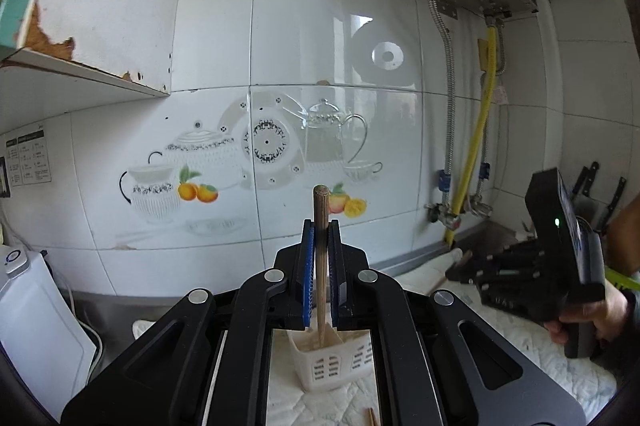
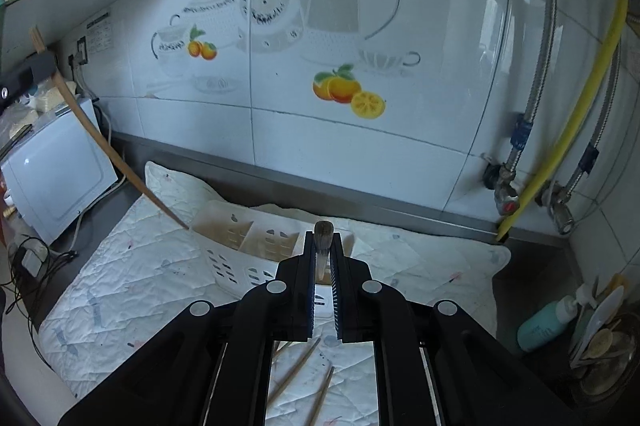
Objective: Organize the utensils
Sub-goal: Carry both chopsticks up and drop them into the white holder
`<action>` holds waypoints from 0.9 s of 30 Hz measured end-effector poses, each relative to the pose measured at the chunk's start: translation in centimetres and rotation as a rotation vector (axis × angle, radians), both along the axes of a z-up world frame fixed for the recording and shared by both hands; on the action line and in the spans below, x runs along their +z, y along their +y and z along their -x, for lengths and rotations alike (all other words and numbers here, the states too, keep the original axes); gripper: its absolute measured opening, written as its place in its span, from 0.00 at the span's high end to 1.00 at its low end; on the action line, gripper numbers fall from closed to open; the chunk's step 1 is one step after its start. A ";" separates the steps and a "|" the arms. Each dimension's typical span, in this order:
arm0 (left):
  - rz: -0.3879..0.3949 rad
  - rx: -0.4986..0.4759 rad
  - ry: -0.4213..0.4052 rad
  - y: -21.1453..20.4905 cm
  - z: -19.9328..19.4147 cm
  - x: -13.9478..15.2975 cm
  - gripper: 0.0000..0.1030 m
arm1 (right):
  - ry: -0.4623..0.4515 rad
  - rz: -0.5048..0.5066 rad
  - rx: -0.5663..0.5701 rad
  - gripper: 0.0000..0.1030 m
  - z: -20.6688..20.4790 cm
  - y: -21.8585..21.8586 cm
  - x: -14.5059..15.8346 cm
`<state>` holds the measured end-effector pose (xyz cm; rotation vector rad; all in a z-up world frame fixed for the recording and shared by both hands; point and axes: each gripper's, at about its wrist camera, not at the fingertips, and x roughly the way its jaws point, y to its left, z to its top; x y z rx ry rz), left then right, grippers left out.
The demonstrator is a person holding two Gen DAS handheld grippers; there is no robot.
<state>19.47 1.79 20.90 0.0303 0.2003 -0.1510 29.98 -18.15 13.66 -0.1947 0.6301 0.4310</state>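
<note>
My left gripper [image 1: 321,226] is shut on a wooden chopstick [image 1: 321,258] held upright, its lower end in a compartment of the white slotted utensil holder [image 1: 332,362]. My right gripper [image 2: 322,238] is shut on a pale utensil handle [image 2: 322,246] held above the same holder [image 2: 248,246], which has several compartments. In the right wrist view the left gripper's chopstick [image 2: 92,142] slants down to the holder's left end. Loose chopsticks [image 2: 296,370] lie on the white quilted cloth [image 2: 140,286] below my right gripper. The right gripper also shows in the left wrist view [image 1: 456,272].
A white appliance [image 2: 56,166] with cables stands at the left. Pipes and a yellow hose [image 2: 572,114] run down the tiled wall at the right. A teal bottle [image 2: 544,326] and a bowl of utensils [image 2: 604,346] sit at the far right. Knives [image 1: 588,182] hang on the wall.
</note>
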 end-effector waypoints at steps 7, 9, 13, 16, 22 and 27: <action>0.008 0.021 0.036 -0.3 -3.9 -1.7 0.96 | 0.035 0.005 0.003 0.93 -1.5 0.1 -1.8; 0.015 0.025 0.062 -0.2 -4.9 -2.7 0.96 | 0.040 0.002 0.006 0.93 -1.7 0.1 -2.1; 0.037 0.040 0.112 0.4 -6.8 -4.5 0.96 | 0.035 -0.011 0.003 0.92 -1.9 -0.2 -2.1; 0.049 0.044 0.143 0.7 -7.7 -5.5 0.95 | 0.022 -0.021 0.005 0.88 -1.7 -0.4 -1.8; 0.065 0.033 0.188 1.0 -8.4 -6.8 0.94 | -0.016 -0.039 -0.005 0.74 -0.3 -1.1 -0.8; 0.066 0.021 0.193 0.9 -7.9 -6.8 0.84 | -0.049 -0.060 -0.008 0.68 2.3 -2.3 -0.1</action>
